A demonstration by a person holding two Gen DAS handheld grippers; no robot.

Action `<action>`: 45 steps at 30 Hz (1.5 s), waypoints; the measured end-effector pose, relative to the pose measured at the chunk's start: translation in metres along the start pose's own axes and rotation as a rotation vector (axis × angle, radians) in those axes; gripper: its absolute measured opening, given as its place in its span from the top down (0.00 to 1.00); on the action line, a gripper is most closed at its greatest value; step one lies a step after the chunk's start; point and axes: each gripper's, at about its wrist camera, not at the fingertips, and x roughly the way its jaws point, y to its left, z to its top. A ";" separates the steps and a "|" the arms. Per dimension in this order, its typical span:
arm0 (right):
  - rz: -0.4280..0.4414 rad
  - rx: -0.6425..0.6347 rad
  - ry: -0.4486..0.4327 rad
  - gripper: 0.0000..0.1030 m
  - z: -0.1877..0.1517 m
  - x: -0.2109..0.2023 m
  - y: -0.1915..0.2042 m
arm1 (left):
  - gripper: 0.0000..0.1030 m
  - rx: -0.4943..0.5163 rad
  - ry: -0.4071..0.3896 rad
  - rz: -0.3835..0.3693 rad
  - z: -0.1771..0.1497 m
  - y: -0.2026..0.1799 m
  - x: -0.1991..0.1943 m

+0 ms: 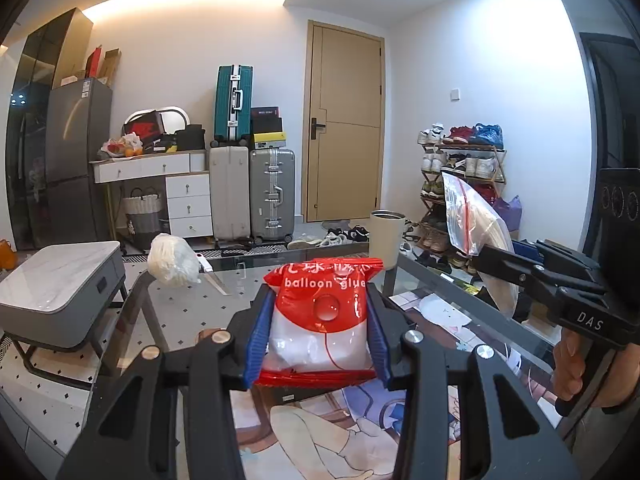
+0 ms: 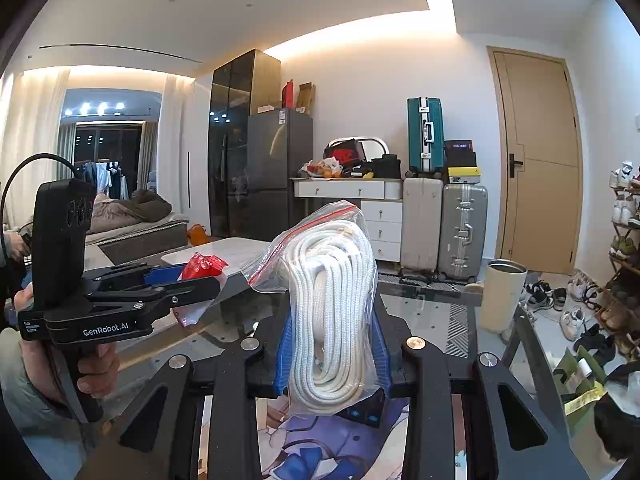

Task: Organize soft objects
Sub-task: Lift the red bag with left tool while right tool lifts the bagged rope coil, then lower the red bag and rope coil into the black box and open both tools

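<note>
My left gripper (image 1: 320, 322) is shut on a red and white "balloon glue" packet (image 1: 320, 332) and holds it above the glass table (image 1: 192, 312). My right gripper (image 2: 332, 344) is shut on a clear zip bag of white rope (image 2: 328, 300), held upright above the table. That bag also shows in the left wrist view (image 1: 476, 224) at the right, and the red packet shows in the right wrist view (image 2: 202, 266) at the left. A third soft bundle, white stuff in a clear bag (image 1: 173, 261), lies at the table's far left corner.
A cream tumbler (image 1: 386, 238) stands at the table's far edge. A printed mat (image 1: 328, 432) lies on the glass near me. A grey side table (image 1: 60, 284) stands to the left. Suitcases (image 1: 252, 196), a white dresser (image 1: 168, 184) and a shoe rack (image 1: 460, 176) line the far walls.
</note>
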 end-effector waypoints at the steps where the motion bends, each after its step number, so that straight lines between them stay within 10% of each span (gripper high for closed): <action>1: 0.001 0.001 -0.001 0.68 0.000 -0.002 0.001 | 0.59 0.000 -0.004 0.005 0.000 0.000 -0.001; 45: -0.045 0.064 0.035 0.68 0.043 0.112 -0.024 | 0.59 -0.140 -0.069 0.009 0.045 0.033 0.085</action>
